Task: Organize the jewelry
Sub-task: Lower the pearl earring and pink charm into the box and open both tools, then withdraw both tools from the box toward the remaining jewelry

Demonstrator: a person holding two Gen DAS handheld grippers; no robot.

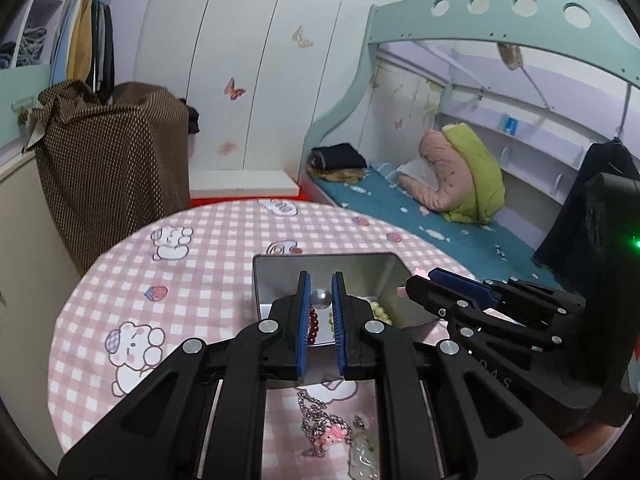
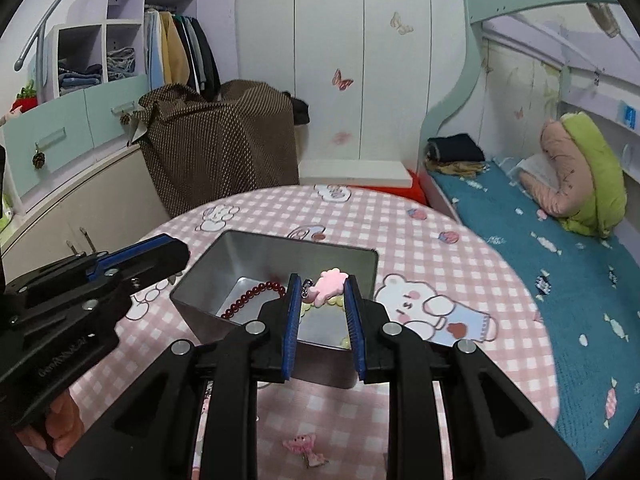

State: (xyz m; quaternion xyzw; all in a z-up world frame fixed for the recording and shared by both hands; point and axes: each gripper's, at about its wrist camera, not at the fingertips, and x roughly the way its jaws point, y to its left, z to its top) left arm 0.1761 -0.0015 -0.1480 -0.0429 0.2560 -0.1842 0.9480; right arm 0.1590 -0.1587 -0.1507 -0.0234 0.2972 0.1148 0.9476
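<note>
I take the metal tin [image 1: 280,276] on the checked tablecloth [image 1: 192,264] as my landmark, since both of my tools are aimed at its open mouth. My left gripper [image 1: 321,298] is pinched on a silver pearl bead [image 1: 321,298], which sits between the blue pads just above the tin's near rim, over the interior. My right gripper [image 2: 322,294] is clamped on a pink star-shaped charm [image 2: 329,287] with a small metal clasp at its left side; that charm also hangs over the tin, nearer its right-hand wall than the left. Inside the tin, on its floor, lies a red bead bracelet [image 2: 256,296] toward the left side and a strand of pale yellowish beads [image 1: 378,310] toward the right. Both held pieces are directly above the tin's floor, so I judge the coming move turns on a short drop straight down, not a reach across. Neither hand is clearly nearer; they come in side by side, the left tool from the tin's left, the right from its right. On my side of the tin, outside it, a chain necklace [image 1: 310,416] with a pink pendant [image 2: 304,446] waits on the cloth, running roughly toward me from the tin's near wall.
</note>
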